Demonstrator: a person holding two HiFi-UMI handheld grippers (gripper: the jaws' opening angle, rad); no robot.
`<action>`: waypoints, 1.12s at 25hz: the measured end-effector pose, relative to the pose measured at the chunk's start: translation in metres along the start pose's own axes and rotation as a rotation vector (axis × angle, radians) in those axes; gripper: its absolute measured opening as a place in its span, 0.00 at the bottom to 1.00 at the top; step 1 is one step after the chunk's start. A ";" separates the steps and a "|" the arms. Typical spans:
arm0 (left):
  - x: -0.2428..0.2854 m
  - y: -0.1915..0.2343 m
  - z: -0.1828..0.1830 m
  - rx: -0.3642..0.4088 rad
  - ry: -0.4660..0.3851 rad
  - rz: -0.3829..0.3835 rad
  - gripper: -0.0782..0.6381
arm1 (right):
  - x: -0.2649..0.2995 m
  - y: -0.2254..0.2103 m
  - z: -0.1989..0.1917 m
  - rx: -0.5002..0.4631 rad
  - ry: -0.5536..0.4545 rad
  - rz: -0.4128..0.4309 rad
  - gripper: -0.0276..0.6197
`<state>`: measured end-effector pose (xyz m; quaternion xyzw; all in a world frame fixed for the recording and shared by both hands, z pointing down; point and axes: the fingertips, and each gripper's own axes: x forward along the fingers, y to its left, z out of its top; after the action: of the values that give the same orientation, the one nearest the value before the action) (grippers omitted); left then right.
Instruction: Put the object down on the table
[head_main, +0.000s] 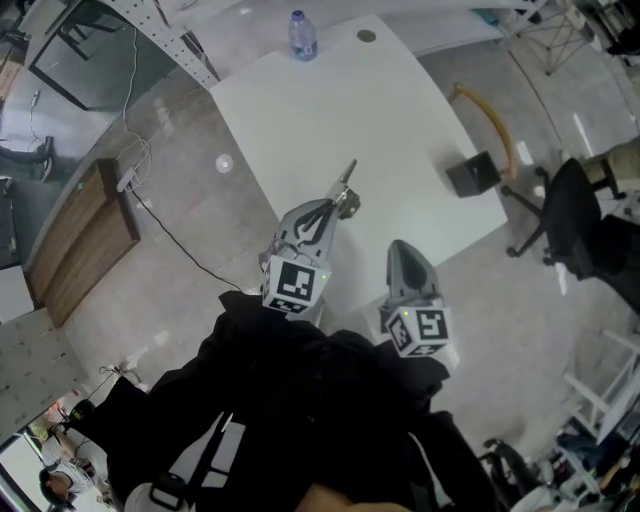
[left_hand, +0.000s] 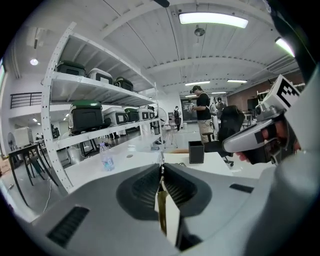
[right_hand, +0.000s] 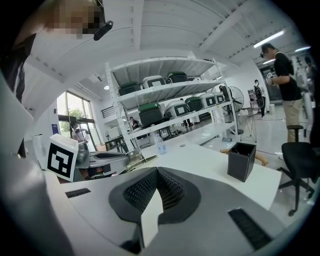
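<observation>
Over the near part of a white table (head_main: 350, 110), the left gripper (head_main: 340, 200) is clamped on a slim, metallic-looking object (head_main: 348, 180) (brass-coloured where it runs between the jaws in the left gripper view), its tip pointing toward the far end. Just right of it, the right gripper (head_main: 400, 250) has its jaws pressed together on nothing. Farther right, an open black box (head_main: 473, 174) stands by the table's edge, its inside dark. At the far end stands a clear water bottle (head_main: 303, 36), label too small to read.

On the table (head_main: 340, 130), a bottle (head_main: 302, 36) stands far, a box (head_main: 473, 174) right.
</observation>
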<state>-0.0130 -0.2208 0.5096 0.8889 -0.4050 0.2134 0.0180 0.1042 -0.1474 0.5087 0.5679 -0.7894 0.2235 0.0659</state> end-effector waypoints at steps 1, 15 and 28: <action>0.004 -0.002 -0.002 0.012 0.001 -0.003 0.15 | 0.000 -0.002 -0.002 0.002 0.005 0.003 0.05; 0.054 0.000 -0.031 0.197 0.069 -0.001 0.15 | 0.007 -0.013 -0.025 -0.010 0.049 0.008 0.05; 0.097 -0.012 -0.070 0.355 0.137 -0.034 0.15 | 0.005 -0.020 -0.047 -0.004 0.086 -0.008 0.05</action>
<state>0.0261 -0.2674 0.6132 0.8682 -0.3437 0.3413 -0.1080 0.1139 -0.1367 0.5584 0.5609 -0.7839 0.2460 0.1017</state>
